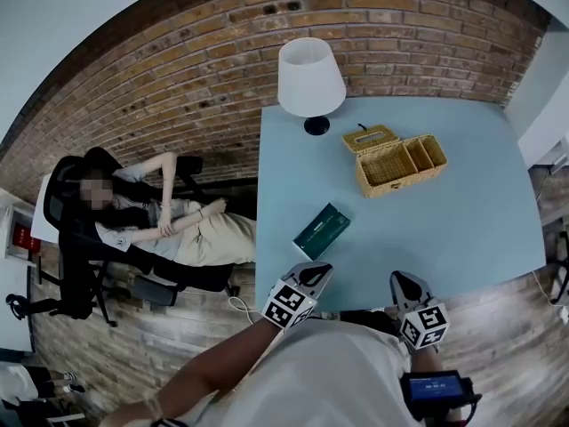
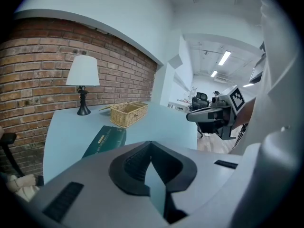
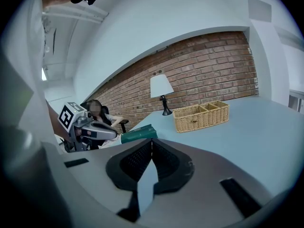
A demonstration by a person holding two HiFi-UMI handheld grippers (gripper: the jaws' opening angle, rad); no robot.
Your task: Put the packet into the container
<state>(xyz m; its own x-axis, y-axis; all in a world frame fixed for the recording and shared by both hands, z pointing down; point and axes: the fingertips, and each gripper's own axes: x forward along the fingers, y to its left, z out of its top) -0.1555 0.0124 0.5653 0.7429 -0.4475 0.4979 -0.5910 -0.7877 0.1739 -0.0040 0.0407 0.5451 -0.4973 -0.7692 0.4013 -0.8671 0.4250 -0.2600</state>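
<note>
L tool (image 2: 151, 142), R tool (image 3: 151, 140) tips together, empty; room (image 2: 204, 87) beyond, prob. office, only in left gripper view

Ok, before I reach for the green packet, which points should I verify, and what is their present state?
1. Green packet lies flat on the table, nothing on top: ok.
2. Wicker basket stands open: ok.
3. Its larger compartment looks empty: ok.
4. Left gripper has its fingers open for a grasp: not ok, they are shut, with nothing between them.
5. Right gripper is ready: not ok, its fingers are shut and empty too.
6. Way from packet to basket is free; the lamp stands behind, to the side: ok.
</note>
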